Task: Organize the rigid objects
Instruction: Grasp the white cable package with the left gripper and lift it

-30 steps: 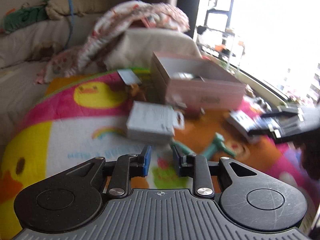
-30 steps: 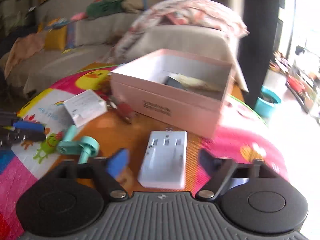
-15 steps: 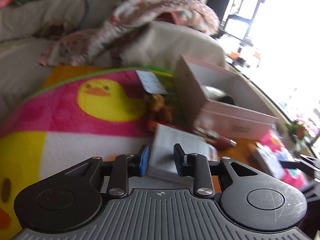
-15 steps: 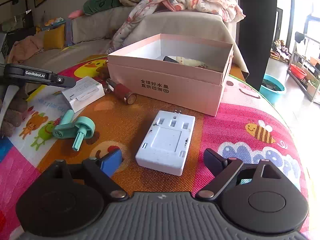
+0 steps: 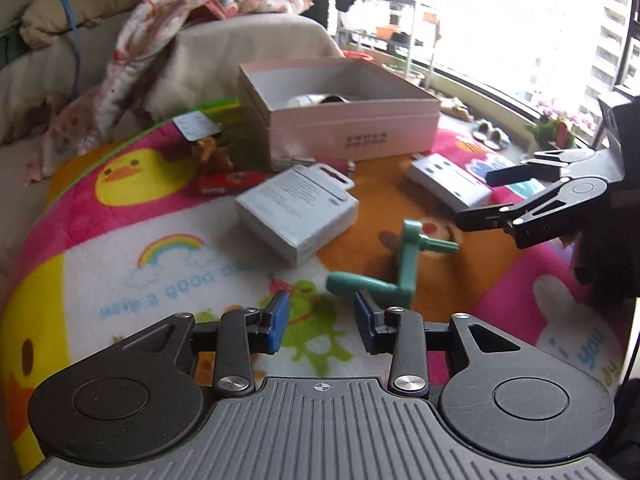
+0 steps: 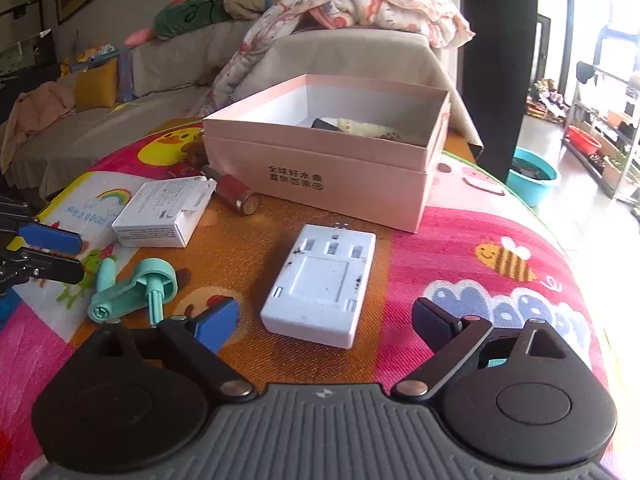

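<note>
My right gripper hovers low over the play mat. Its jaws are opening wide, and the near end of a flat white plug block lies between the tips, untouched. My left gripper is also opening, with only mat between its blue pads. A teal crank handle lies just ahead of it to the right, and a white carton sits further ahead. An open pink box stands beyond with items inside. A red cylinder rests against its front.
The colourful mat covers a rounded surface that drops off on the right. A sofa draped with a floral blanket stands behind the box. A small orange toy and a white card lie at the mat's far left.
The left gripper drew back from the white carton and swung towards the teal handle, its jaws widening. The right jaws spread a little wider around the white plug block.
</note>
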Available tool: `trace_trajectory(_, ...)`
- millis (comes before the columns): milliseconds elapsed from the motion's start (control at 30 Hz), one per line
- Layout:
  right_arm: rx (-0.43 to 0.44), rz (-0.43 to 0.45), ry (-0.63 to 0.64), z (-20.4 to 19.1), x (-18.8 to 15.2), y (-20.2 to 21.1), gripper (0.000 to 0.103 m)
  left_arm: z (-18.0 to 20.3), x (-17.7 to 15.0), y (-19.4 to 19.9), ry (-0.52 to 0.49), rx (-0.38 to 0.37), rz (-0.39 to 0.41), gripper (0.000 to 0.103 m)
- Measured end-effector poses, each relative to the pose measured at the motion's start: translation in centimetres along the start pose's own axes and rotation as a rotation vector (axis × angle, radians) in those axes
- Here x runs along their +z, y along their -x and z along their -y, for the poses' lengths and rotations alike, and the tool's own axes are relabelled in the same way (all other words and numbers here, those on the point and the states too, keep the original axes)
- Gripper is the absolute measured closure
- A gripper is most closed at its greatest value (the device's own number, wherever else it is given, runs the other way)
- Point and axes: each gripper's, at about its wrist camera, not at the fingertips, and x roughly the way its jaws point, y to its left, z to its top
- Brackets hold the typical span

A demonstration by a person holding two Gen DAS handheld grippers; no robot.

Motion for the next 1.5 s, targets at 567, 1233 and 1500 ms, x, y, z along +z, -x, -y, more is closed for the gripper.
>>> trace_trajectory(567, 0.060, -0.054, 0.066, -0.6, -1.8, 1.2, 0.000, 4.0, 0.4, -1.0, -0.162, -0.174, -0.014, 0.004)
trace_trajectory(1233, 0.054, -0.056, 0.079, -0.8, -1.8, 1.1, 0.000, -3.5, 3.4, -5.9, 0.112, -0.218, 0.046, 0.005)
trace_trajectory(1500, 0.046, -0.063, 0.081, -1.0, -1.8, 1.1, 0.000, -0.4, 3.8, -5.6, -0.036, 0.007, 0.123, 0.005)
